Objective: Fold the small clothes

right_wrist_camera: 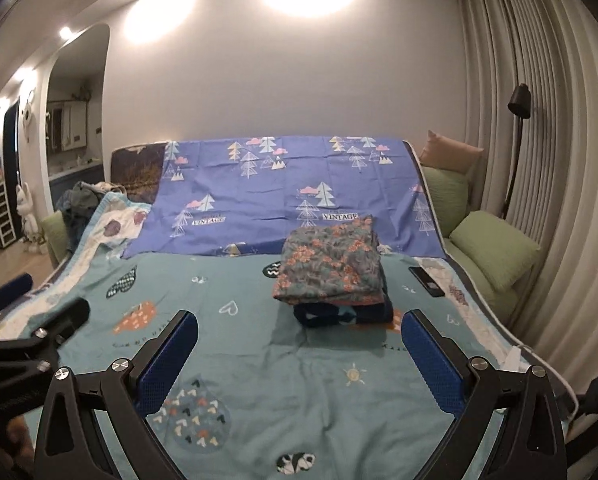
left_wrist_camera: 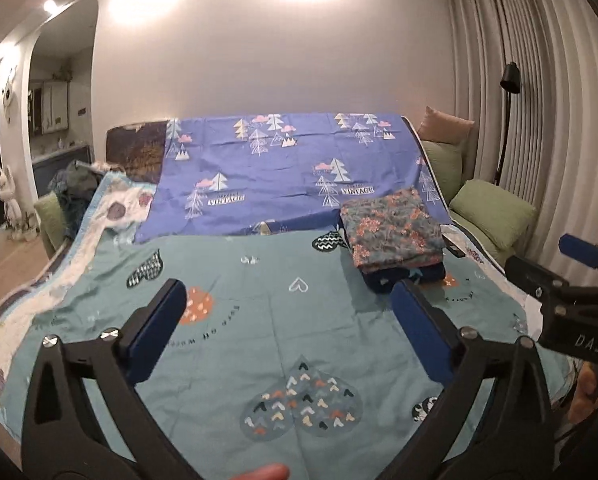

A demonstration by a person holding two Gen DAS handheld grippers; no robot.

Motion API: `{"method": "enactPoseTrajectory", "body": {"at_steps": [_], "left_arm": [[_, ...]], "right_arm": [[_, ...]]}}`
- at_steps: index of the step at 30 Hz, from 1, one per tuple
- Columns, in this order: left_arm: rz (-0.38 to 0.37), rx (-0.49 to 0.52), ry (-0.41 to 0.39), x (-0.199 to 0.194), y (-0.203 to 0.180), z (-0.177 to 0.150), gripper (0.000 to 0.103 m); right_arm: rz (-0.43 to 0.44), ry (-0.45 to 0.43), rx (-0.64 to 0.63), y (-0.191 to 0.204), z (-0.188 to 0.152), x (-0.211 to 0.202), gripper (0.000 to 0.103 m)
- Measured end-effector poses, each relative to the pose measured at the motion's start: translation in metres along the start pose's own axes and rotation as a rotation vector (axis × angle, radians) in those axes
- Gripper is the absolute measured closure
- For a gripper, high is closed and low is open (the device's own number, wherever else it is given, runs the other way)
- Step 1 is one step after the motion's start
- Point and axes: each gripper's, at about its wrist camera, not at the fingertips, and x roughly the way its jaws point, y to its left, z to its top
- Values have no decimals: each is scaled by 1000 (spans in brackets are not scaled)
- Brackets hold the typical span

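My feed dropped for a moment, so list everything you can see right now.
folded floral garment: one, grey-orange, atop the stack
folded dark garment: one, navy, under the floral one
teal sheet: one, heart print, covers the bed
blue sheet: one, tree print, draped behind
phone: one, black, right of the stack
green cushions: two, far right
unfolded clothes pile: one, dark, far left
floor lamp: one, black, by the curtain
left hand-held gripper: open, empty
right hand-held gripper: open, empty

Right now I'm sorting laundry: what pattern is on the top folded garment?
Orange-pink flowers on grey-green, clearest in the right wrist view: folded garment.
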Motion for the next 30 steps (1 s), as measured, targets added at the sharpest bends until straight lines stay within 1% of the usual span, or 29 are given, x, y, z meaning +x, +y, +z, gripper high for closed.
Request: {"method": "enactPoseTrajectory", "body": {"at_steps": [3, 6, 9, 13, 17, 20, 23, 25, 27, 30], "left_arm": [[-31, -41, 42, 3, 4, -8, 1], [-21, -44, 50, 3, 4, -16, 1], [-3, -31, 55, 4, 2, -20, 1], [-29, -42, 71, 5, 2, -20, 1], [-30, -44, 74, 6, 2, -20, 1], [-39, -54, 74, 6, 3, -19, 1], [-29, -41, 66, 5, 3, -19, 1], [-15, -30, 59, 4, 3, -19, 1], [-24, -31, 57, 2, 4, -19, 1], [-17, -26, 48, 1, 3, -18, 1]], "right_arm": [[-6, 2, -5, 2, -6, -4, 0], [-46, -8, -25, 6, -11, -7, 0], [-36, 1, -23, 6, -15, -6, 0], [-31, 18, -19, 5, -17, -1, 0], [-29, 23, -26, 6, -16, 2, 0], [-46, 15, -45, 10, -15, 4, 0], [-39, 18, -44, 11, -15, 6, 0], [-49, 15, -50, 11, -15, 6, 0], [-69, 9, -62, 12, -16, 7, 0], [-58, 12, -49, 10, -15, 8, 0]]}}
